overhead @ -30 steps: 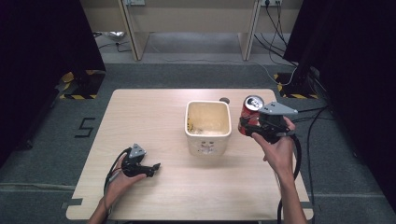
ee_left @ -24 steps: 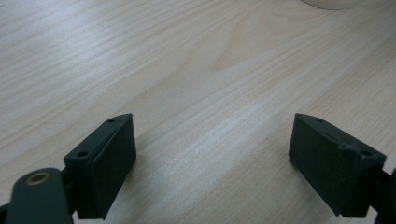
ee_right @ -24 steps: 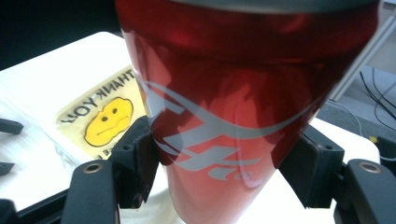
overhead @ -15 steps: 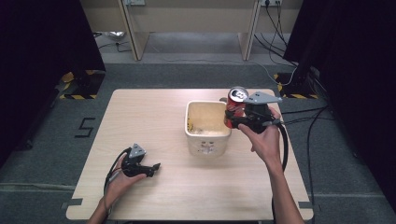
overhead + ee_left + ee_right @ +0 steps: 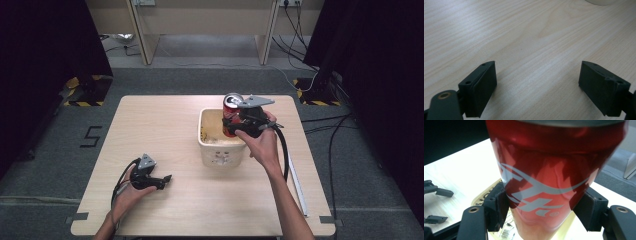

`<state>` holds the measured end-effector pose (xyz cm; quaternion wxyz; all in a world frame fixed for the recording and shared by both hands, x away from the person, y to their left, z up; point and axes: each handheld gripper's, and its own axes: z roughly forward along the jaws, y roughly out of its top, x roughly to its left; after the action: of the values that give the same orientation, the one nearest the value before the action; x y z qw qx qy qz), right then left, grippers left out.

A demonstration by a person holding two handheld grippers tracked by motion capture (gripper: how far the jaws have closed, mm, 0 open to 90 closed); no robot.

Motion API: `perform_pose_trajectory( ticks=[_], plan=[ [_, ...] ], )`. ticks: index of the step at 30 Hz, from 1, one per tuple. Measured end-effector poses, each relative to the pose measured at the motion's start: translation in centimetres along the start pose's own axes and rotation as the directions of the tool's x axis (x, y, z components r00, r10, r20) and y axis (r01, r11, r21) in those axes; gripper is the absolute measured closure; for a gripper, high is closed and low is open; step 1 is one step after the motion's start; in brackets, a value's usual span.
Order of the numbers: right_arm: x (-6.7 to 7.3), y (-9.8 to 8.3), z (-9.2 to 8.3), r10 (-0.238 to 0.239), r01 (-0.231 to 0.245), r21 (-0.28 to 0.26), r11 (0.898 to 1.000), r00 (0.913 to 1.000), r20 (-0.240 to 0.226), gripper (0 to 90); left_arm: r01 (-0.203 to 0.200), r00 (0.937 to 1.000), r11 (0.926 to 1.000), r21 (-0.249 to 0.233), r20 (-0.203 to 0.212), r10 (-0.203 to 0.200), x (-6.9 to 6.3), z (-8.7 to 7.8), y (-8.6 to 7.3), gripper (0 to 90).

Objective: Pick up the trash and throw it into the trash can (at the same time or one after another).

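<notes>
A red drinks can (image 5: 230, 113) with a silver top hangs upright over the cream tub (image 5: 214, 150) in the middle of the table. My right gripper (image 5: 235, 120) is shut on it, and in the right gripper view both black pads (image 5: 497, 206) press the can (image 5: 544, 182) from either side. Near the table's front left my left gripper (image 5: 162, 181) rests low in the person's hand. Its jaws stand wide apart in the left gripper view (image 5: 537, 86), with bare wood between them.
The light wooden table (image 5: 150, 125) has free room left of the tub and along its front. A white strip (image 5: 296, 182) lies near the right edge. Black cables trail from both grippers. Dark curtains flank the table, and grey floor surrounds it.
My right gripper has carried the can leftward from beside the tub's right side to above the tub. The left gripper has stayed where it was.
</notes>
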<state>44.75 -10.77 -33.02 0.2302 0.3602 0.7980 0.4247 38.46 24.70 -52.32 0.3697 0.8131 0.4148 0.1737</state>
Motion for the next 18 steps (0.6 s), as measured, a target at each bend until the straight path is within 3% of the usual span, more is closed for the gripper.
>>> perform_pose_trajectory(
  ticks=[18],
  plan=[
    [1.2,-0.2,3.1,0.006,-0.005,0.038,0.999,0.9993,-0.036,33.9,-0.002,1.0000,1.0000,-0.002,0.001,0.002,0.0,0.0,0.0,14.1]
  ],
)
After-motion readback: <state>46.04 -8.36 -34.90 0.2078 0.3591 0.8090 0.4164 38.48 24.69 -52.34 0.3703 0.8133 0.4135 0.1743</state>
